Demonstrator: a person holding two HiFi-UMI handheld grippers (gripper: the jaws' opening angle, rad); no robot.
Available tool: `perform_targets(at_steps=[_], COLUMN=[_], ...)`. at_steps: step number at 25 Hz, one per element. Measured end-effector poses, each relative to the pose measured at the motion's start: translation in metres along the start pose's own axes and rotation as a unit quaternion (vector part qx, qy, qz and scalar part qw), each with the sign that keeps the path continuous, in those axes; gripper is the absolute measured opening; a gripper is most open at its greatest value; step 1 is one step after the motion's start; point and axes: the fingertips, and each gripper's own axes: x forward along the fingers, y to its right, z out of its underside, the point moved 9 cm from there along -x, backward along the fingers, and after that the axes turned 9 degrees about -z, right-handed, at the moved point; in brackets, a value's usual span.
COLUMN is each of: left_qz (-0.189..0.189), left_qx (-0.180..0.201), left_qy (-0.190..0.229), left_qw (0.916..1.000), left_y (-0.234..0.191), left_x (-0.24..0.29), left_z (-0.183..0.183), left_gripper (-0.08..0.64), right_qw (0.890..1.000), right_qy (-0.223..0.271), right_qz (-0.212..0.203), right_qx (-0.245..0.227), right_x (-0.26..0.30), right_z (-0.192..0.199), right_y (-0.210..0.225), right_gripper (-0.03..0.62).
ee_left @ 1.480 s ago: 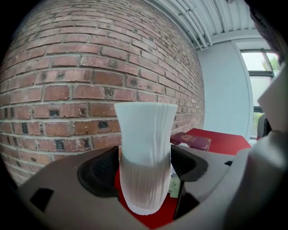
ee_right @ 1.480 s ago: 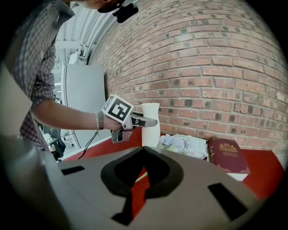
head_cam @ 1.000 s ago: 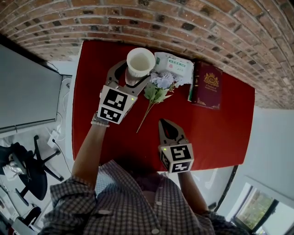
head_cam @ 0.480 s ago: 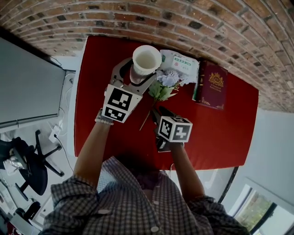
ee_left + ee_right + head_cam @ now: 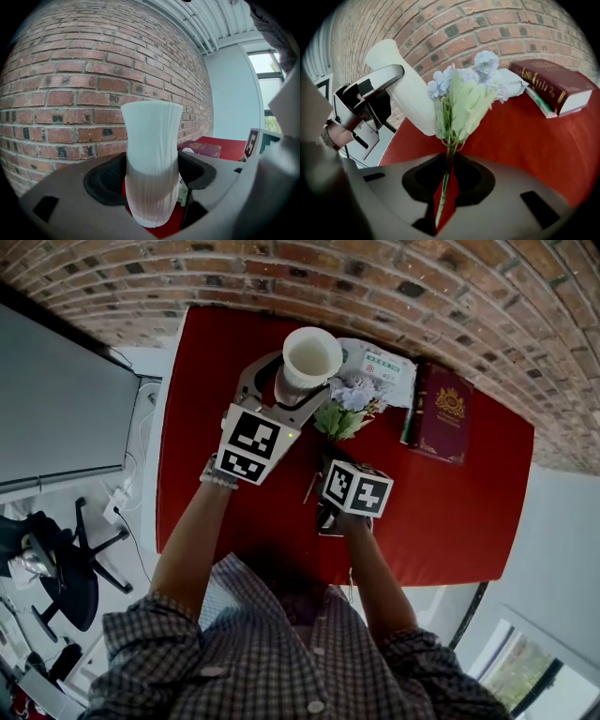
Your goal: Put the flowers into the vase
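A white ribbed vase [image 5: 312,357] stands upright at the back of the red table [image 5: 450,512]. My left gripper [image 5: 284,388] is shut on the vase's lower part [image 5: 151,164], one pad on each side. A bunch of pale blue flowers [image 5: 352,399] with green leaves lies just right of the vase. Its thin stem [image 5: 443,187] runs between the jaws of my right gripper [image 5: 449,164], which are closing and pinch it near the tips. In the head view the right gripper [image 5: 326,465] points down at the stem, and its marker cube hides the jaws.
A dark red book [image 5: 441,413] lies at the back right, with a white packet [image 5: 380,371] between it and the flowers. A brick wall runs behind the table. The person's sleeves and checked shirt fill the front of the head view.
My right gripper has moved from the table's front up to the flower stem, rolled, and come down over it. The left gripper and the vase have stayed put.
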Motion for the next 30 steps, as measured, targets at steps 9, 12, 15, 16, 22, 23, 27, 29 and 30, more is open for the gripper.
perform_targets(at_steps=[9,12,15,16,22,23,27,29,30], left_qz=[0.017,0.022,0.025,0.027,0.044,0.047,0.049,0.05,0.05], left_qx=[0.011,0.016,0.019,0.019,0.022,0.022,0.019,0.017,0.017], left_qy=[-0.014,-0.019,-0.022,-0.024,-0.038,-0.039,-0.038,-0.037,-0.036], left_qw=[0.9997,0.9995,0.9993,0.9992,0.9981,0.9979,0.9979,0.9979,0.998], left_y=[0.002,0.004,0.004,0.004,0.009,0.01,0.013,0.012,0.012], left_x=[-0.004,-0.008,-0.01,-0.011,-0.016,-0.017,-0.017,-0.016,-0.016], left_z=[-0.001,-0.001,-0.002,-0.002,-0.001,-0.001,0.001,-0.002,-0.003], left_gripper=[0.351,0.351,0.351,0.351,0.35,0.35,0.35,0.35,0.35], right_qw=[0.996,0.992,0.985,0.982,0.949,0.943,0.914,0.9,0.892], right_qy=[0.083,0.121,0.168,0.185,0.292,0.307,0.353,0.373,0.384], right_qz=[-0.014,-0.031,-0.041,-0.045,-0.072,-0.077,-0.105,-0.126,-0.137], right_qx=[-0.012,0.003,-0.012,-0.022,-0.094,-0.108,-0.168,-0.187,-0.193], right_x=[-0.042,-0.061,-0.081,-0.088,-0.132,-0.138,-0.157,-0.166,-0.172], right_z=[-0.026,-0.039,-0.063,-0.073,-0.134,-0.143,-0.174,-0.189,-0.196], right_y=[-0.001,-0.002,-0.01,-0.014,-0.054,-0.062,-0.093,-0.11,-0.12], right_gripper=[0.03,0.031,0.031,0.031,0.031,0.031,0.031,0.031,0.031])
